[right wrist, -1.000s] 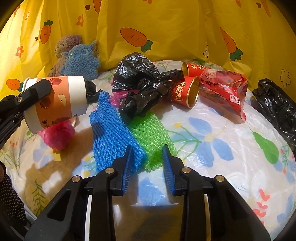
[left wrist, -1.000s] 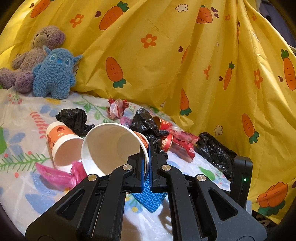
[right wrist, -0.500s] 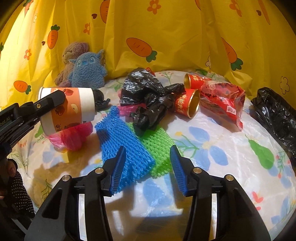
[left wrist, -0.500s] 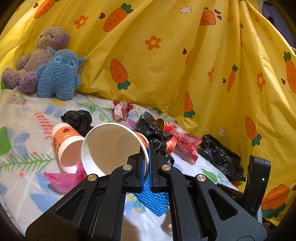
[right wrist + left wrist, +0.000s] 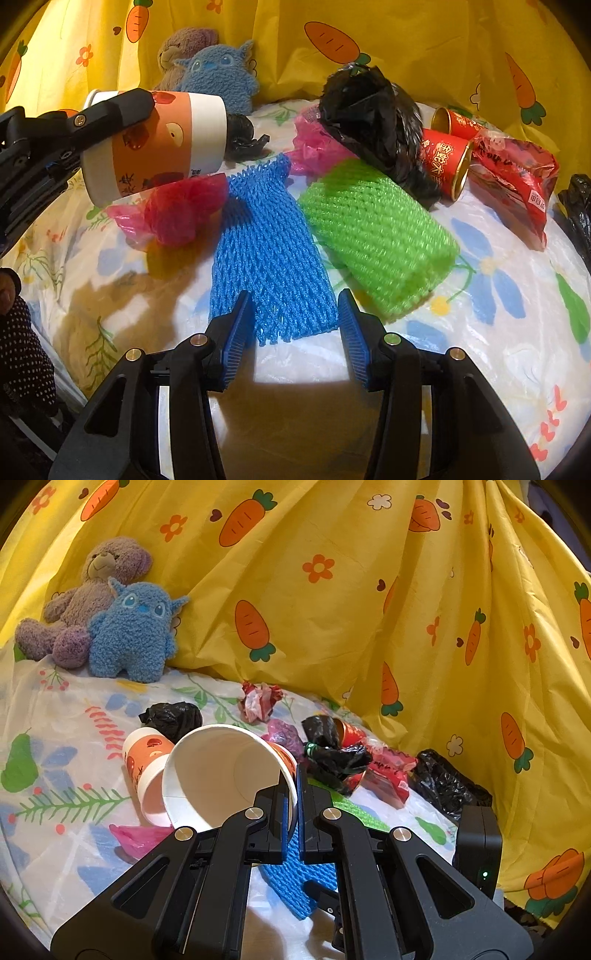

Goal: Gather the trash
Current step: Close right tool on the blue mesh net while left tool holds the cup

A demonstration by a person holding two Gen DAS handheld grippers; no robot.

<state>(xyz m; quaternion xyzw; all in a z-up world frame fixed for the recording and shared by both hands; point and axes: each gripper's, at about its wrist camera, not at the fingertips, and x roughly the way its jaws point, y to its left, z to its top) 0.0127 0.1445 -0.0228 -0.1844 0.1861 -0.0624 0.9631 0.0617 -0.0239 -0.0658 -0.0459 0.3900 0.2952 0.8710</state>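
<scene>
In my left gripper (image 5: 291,797): jaws clamped on the rim of an orange-and-white paper cup (image 5: 221,771), held on its side above the desk (image 5: 480,350).
My right gripper (image 5: 295,332): jaws apart, straddling the near end of the blue foam net (image 5: 269,251), not pressing it.
Done so far: one cup lifted; I see no bin or bag receiving trash.
Left on the desk: green foam net (image 5: 376,236), second cup (image 5: 142,760), red cans (image 5: 443,162), red wrapper (image 5: 517,177), black bags (image 5: 376,122), pink plastic (image 5: 173,214).
My guess: early in the job.
</scene>
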